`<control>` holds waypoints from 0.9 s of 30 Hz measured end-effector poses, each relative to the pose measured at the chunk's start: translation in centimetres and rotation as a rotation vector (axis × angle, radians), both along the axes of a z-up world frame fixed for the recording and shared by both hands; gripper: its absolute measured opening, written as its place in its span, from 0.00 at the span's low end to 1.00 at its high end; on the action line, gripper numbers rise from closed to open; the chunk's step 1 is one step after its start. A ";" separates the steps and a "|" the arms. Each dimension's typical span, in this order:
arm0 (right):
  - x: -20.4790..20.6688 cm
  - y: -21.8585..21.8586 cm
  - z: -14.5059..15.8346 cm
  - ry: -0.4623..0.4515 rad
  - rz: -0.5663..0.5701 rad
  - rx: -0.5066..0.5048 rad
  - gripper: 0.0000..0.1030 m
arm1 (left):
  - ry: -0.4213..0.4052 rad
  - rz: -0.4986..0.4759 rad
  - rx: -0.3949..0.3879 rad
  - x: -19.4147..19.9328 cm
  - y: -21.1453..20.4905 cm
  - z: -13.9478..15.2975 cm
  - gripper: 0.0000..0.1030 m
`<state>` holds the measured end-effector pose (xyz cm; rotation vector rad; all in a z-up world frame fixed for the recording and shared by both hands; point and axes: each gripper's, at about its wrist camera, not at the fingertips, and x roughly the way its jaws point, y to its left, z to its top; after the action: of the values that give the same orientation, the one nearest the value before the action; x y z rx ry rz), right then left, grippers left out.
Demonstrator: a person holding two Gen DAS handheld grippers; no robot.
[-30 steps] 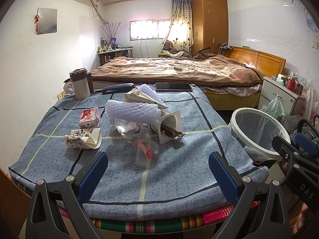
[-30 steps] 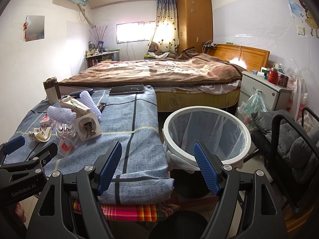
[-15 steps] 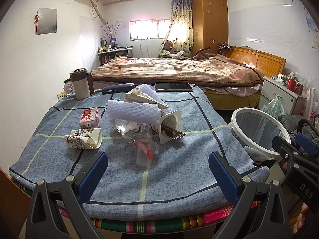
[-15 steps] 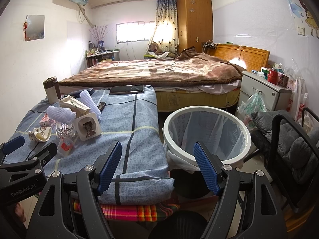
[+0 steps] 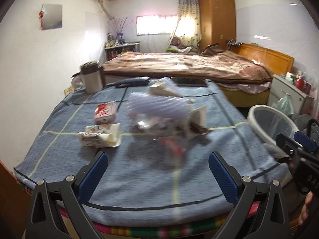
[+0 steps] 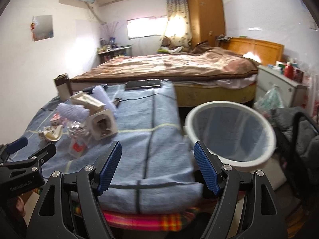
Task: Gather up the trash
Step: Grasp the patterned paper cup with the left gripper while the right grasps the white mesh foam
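Observation:
A heap of trash lies mid-table on the blue cloth: a white foam net (image 5: 157,107), a white carton (image 6: 101,124) on its side, a crushed clear bottle (image 6: 78,129), a small plastic cup (image 5: 173,149) with red inside, a crumpled paper cup (image 5: 101,136) and a small red-and-white box (image 5: 105,110). A white-rimmed trash bin (image 6: 231,133) with a sheer liner stands just right of the table. My left gripper (image 5: 157,171) is open over the near table edge, short of the heap. My right gripper (image 6: 157,165) is open between the table's right edge and the bin.
A thermos (image 5: 91,77), a dark case (image 5: 133,81) and a phone (image 5: 188,81) rest at the table's (image 5: 59,159) far end. Behind it is a bed (image 5: 189,67). A white nightstand (image 6: 279,81) and a dark chair (image 6: 299,139) stand right of the bin.
Both views are now motion-blurred. The left gripper has moved forward over the table toward the heap; the right gripper has shifted forward and left. Both jaws stay open.

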<state>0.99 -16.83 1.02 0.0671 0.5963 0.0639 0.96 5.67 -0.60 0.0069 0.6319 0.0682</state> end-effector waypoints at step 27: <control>7.9 11.5 0.6 -0.007 0.405 0.005 0.74 | 0.087 0.134 -0.098 5.6 13.7 -1.9 0.99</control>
<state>8.88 -5.31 1.60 -0.0496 0.5963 0.4584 6.59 19.39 -2.49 -0.1275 0.7216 0.1670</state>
